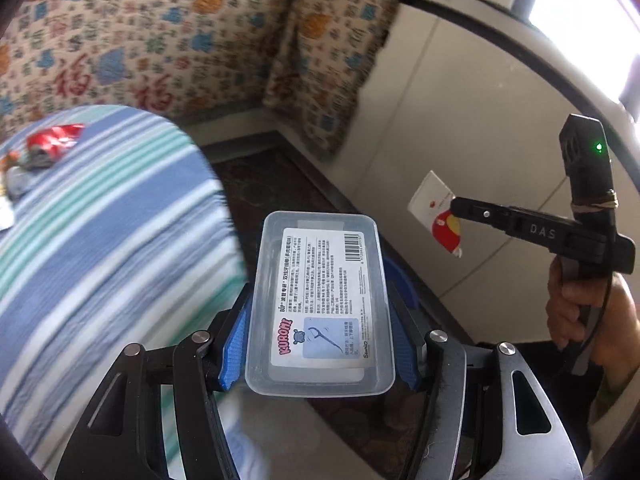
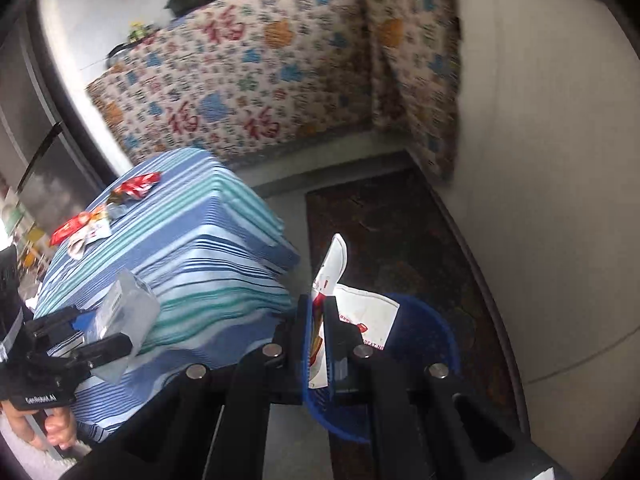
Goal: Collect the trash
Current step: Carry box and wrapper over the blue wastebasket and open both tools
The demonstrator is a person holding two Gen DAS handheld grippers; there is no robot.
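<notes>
Over the bin [image 2: 420, 344], left gripper [image 1: 320, 320] clamps a stiff, light box [image 1: 320, 300] by its sides; right gripper [image 2: 319, 332] pinches a limp wrapper [image 2: 334, 268].

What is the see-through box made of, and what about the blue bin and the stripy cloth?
The clear floss-pick box looks like thin, slightly frosted plastic: the blue tool pads show through its walls. The blue bin seems rigid plastic, with a smooth moulded rim. The striped tablecloth looks like soft woven fabric, since it drapes and folds over the edge.
</notes>
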